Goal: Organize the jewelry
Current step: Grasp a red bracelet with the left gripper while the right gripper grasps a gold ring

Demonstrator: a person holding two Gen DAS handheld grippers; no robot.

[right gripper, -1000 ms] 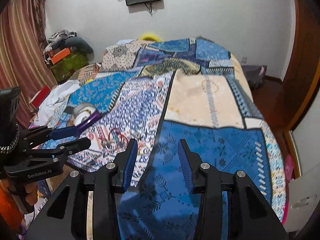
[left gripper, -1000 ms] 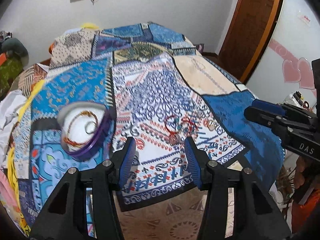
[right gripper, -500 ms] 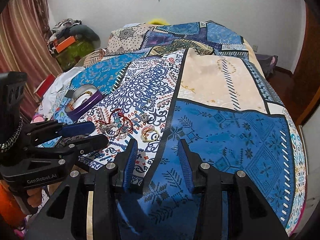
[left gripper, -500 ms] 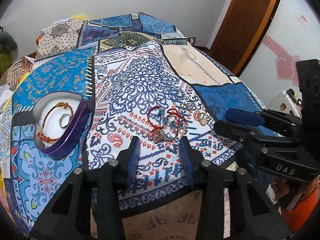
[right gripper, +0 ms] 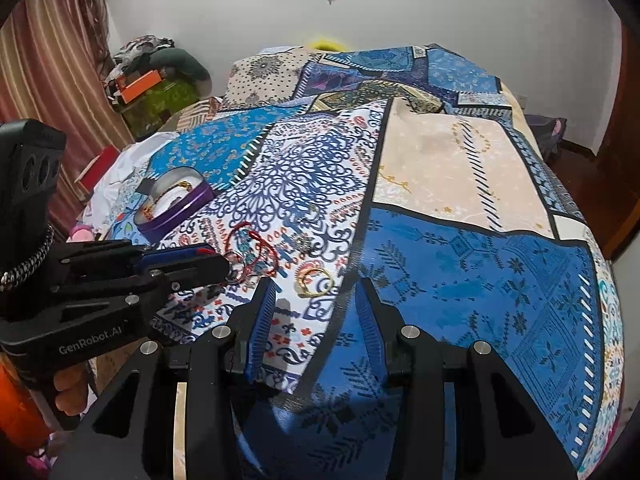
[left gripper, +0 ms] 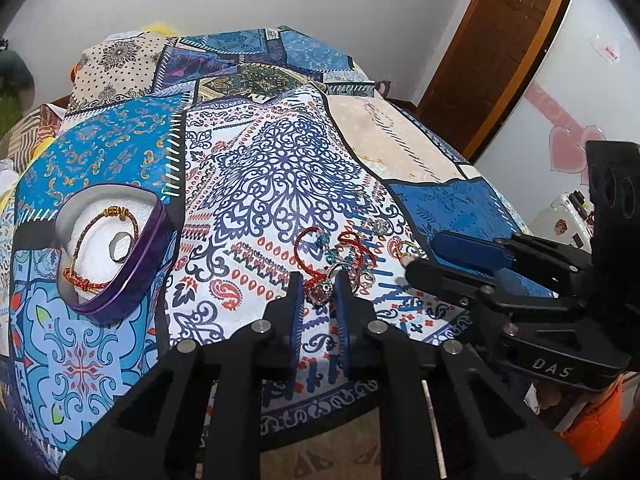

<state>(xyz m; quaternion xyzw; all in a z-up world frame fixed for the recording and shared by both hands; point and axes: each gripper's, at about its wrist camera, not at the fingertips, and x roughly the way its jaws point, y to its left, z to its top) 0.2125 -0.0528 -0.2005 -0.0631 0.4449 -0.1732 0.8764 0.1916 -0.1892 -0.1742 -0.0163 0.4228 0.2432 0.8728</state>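
Note:
A heap of jewelry (left gripper: pixel 340 252) with red cord bracelets, beads and rings lies on the patterned bedspread; it also shows in the right wrist view (right gripper: pixel 256 258). My left gripper (left gripper: pixel 319 293) has its jaws narrowed around a beaded charm piece (left gripper: pixel 320 295) at the heap's near edge. A purple-rimmed tin (left gripper: pixel 112 248) at the left holds a red-gold bracelet (left gripper: pixel 86 264) and a ring (left gripper: pixel 120 242). My right gripper (right gripper: pixel 316 312) is open, just short of gold rings (right gripper: pixel 314 278).
The bedspread's front edge (left gripper: pixel 320 416) hangs just below the grippers. A wooden door (left gripper: pixel 500 40) stands at the right. Clothes and boxes (right gripper: pixel 152 76) are piled beside the bed at the far left, by a striped curtain (right gripper: pixel 52 80).
My left gripper moved forward to the jewelry heap and its jaws narrowed around the charm piece. My right gripper came closer to the bed and the gold rings, still open.

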